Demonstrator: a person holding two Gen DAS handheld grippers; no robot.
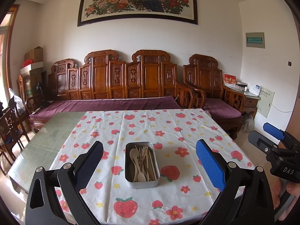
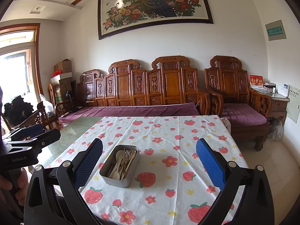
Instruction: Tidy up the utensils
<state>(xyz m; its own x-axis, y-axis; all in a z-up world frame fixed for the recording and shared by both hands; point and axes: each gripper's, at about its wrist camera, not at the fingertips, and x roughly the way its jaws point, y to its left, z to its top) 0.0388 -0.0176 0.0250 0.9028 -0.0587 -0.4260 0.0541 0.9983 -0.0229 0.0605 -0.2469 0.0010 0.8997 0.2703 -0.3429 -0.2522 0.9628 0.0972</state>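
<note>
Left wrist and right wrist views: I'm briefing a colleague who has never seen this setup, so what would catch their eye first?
Probably the metal tin in the middle of the strawberry-print tablecloth, holding pale spoons, forks and thin sticks jumbled together. Both the left gripper and the right gripper hang open above the near edge, holding nothing. Behind the table, a carved wooden sofa stands under a large peacock painting.

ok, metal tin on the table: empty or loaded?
Loaded. The metal tin has no lid and holds a jumble of pale spoons, forks and thin sticks, all inside its walls.
</note>
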